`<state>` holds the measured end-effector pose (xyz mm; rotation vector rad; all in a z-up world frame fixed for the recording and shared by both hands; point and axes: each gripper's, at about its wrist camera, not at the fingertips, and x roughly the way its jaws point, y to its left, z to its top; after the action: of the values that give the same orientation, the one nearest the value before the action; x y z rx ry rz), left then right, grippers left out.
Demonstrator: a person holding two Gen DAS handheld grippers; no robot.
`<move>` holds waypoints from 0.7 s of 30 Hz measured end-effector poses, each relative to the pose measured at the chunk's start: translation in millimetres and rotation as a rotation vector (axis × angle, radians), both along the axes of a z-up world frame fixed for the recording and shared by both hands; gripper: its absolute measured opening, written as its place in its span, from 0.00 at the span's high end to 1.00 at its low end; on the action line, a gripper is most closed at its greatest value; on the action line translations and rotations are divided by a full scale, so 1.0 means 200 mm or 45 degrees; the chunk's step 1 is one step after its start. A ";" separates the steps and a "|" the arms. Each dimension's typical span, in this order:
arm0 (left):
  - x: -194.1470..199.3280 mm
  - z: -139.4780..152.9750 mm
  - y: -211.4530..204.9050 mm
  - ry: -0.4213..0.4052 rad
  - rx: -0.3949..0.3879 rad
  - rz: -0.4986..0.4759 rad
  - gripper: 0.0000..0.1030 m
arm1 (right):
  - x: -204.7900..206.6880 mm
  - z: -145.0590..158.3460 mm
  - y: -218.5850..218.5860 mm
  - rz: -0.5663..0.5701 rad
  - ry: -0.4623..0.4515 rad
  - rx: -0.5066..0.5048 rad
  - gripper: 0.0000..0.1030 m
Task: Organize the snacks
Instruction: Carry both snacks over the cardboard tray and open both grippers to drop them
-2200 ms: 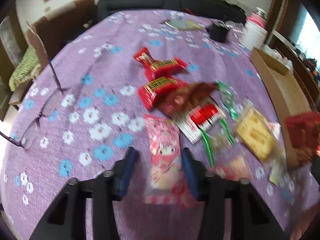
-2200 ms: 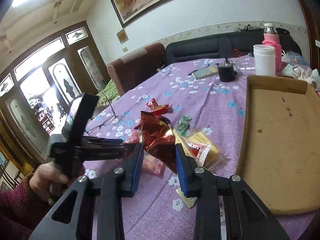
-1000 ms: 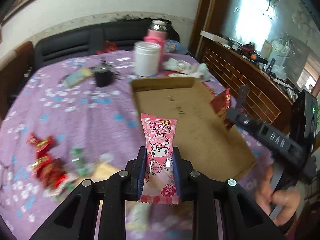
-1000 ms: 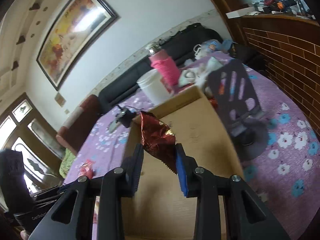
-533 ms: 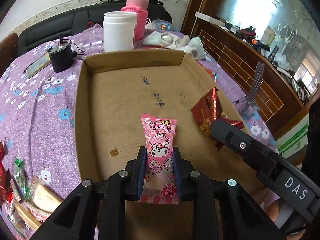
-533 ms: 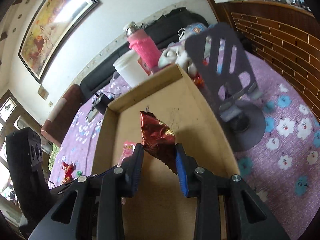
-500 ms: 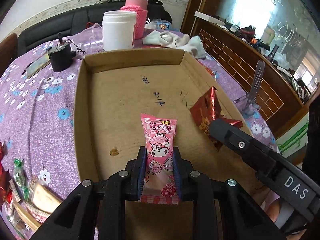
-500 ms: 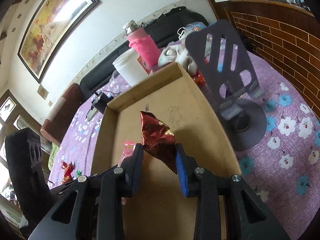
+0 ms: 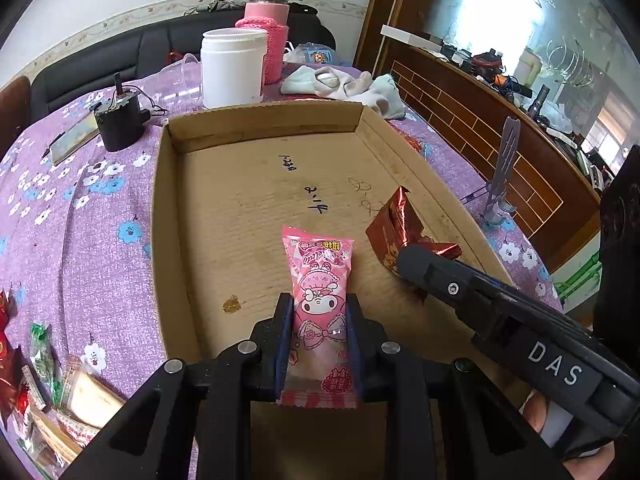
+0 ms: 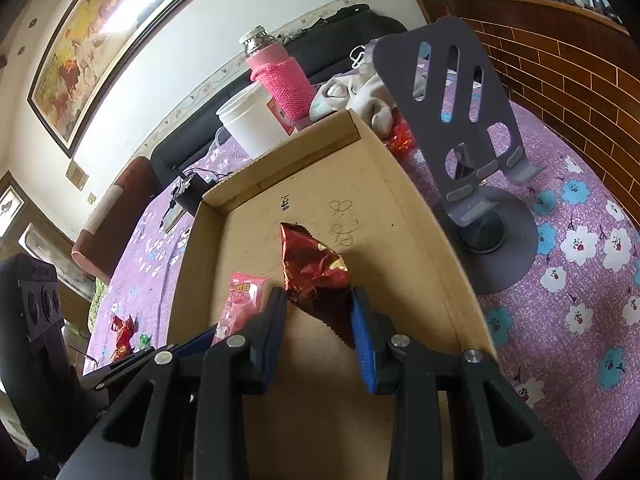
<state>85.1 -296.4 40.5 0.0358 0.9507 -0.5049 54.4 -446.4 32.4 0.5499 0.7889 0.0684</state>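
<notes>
My left gripper (image 9: 318,308) is shut on a pink cartoon snack packet (image 9: 320,276), held just above the floor of a shallow cardboard tray (image 9: 256,184). To its right, one of my right gripper's fingers (image 9: 424,268) shows with a red foil snack packet (image 9: 394,224). In the right wrist view my right gripper (image 10: 318,312) is shut on that red foil packet (image 10: 312,264) over the same cardboard tray (image 10: 360,200). The pink packet (image 10: 242,300) shows just to its left. No other snack lies in the tray.
A white jar (image 9: 232,68), a pink-sleeved bottle (image 9: 266,20) and a crumpled cloth (image 9: 340,84) stand behind the tray. A grey phone stand (image 10: 472,128) is to its right. Several loose snacks (image 9: 40,360) lie on the purple flowered tablecloth (image 9: 80,240) to its left.
Since a second ago both grippers have come over the tray and lower, each still holding its packet. Over the last half second almost nothing has moved.
</notes>
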 end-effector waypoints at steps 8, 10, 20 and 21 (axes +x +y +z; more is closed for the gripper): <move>0.01 -0.01 0.01 0.022 -0.023 0.020 0.76 | -0.01 -0.01 -0.03 -0.011 0.001 0.028 0.68; 0.02 -0.01 0.01 0.025 -0.027 0.022 0.76 | -0.01 -0.01 -0.04 -0.013 0.001 0.029 0.68; 0.03 -0.02 0.02 0.053 -0.053 0.019 0.74 | -0.02 -0.01 -0.05 -0.014 -0.005 0.056 0.66; 0.03 -0.02 0.02 0.054 -0.057 0.016 0.73 | -0.02 -0.01 -0.06 -0.013 -0.008 0.062 0.66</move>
<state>91.0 -291.5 37.5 -0.0211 0.9800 -0.5168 51.2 -457.8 30.9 0.5993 0.7795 0.0800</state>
